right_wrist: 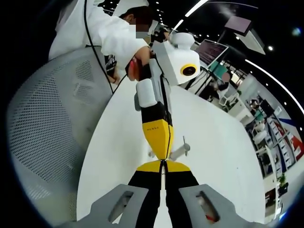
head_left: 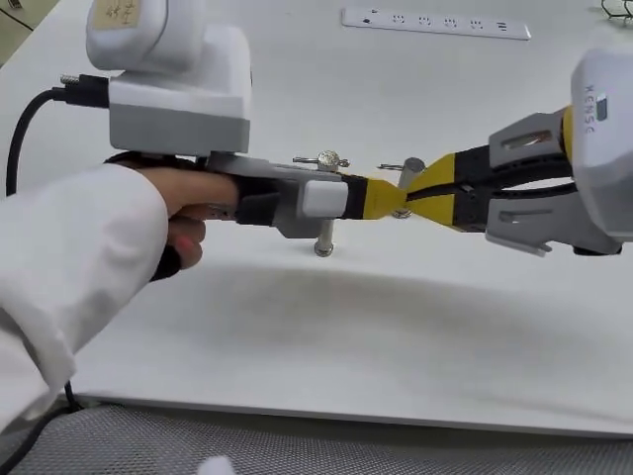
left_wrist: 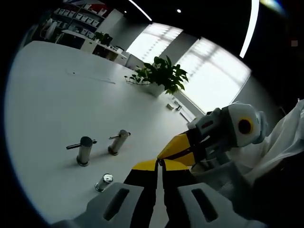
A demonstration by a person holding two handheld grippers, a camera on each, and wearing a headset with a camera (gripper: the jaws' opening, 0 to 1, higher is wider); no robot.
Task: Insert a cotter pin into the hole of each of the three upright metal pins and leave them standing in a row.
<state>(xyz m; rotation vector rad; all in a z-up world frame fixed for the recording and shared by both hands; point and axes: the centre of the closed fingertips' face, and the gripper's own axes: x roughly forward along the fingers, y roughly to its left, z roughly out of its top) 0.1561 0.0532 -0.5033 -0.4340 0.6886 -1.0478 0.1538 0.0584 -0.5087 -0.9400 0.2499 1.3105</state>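
Steel pins stand upright in the middle of the white surface (head_left: 297,327), well back from its near edge. In the left gripper view one pin (left_wrist: 84,150) has a cotter pin (left_wrist: 73,146) through the hole near its top. A second pin (left_wrist: 118,141) just beside it has one too. The bare pin (left_wrist: 103,182) stands a little apart from them, nearer that camera, with nothing through it. By that count two of three are done.

The left gripper (head_left: 398,197) reaches in from the left edge and the right gripper (head_left: 415,198) from the right. Their yellow tips touch nose to nose above the surface, in front of the pins. That meeting looks like a hand-over or a re-grip, likely to turn the last cotter pin end-on for the bare pin's hole. This is a judgement, since no loose cotter pin can be made out between the tips.

Each gripper's jaws are drawn together with only a thin dark slit between them. Whether either one pinches anything is too small to tell. Neither gripper touches a pin.
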